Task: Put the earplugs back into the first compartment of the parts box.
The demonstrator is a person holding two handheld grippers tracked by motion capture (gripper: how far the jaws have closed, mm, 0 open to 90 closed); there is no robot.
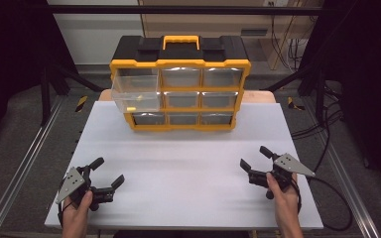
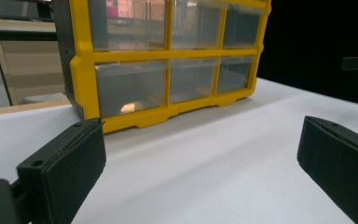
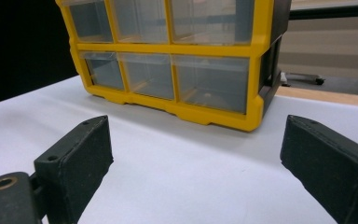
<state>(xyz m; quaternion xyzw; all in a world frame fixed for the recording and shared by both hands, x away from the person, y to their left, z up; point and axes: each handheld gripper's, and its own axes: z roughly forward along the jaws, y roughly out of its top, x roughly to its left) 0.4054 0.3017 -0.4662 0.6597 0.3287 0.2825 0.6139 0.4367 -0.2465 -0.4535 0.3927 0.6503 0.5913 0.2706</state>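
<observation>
A yellow and black drawer cabinet [image 1: 180, 84] stands at the back of the white table [image 1: 188, 158], with a yellow handle on top. Its top-left clear drawer [image 1: 135, 94] is pulled far out and holds a small yellow item. The other drawers are pushed in. My left gripper [image 1: 108, 172] rests open at the front left, held by a hand, nothing between its jaws. At the front right my right gripper [image 1: 256, 157] is open too, also empty. The cabinet [image 2: 168, 60] fills the back of the left gripper view, and the cabinet [image 3: 177, 56] stands ahead in the right gripper view.
Metal rails run along both sides of the table. Black cables [image 1: 327, 124] lie on the floor at the right. A wooden board edge [image 1: 258, 96] shows behind the cabinet. The white surface between the grippers and the cabinet is bare.
</observation>
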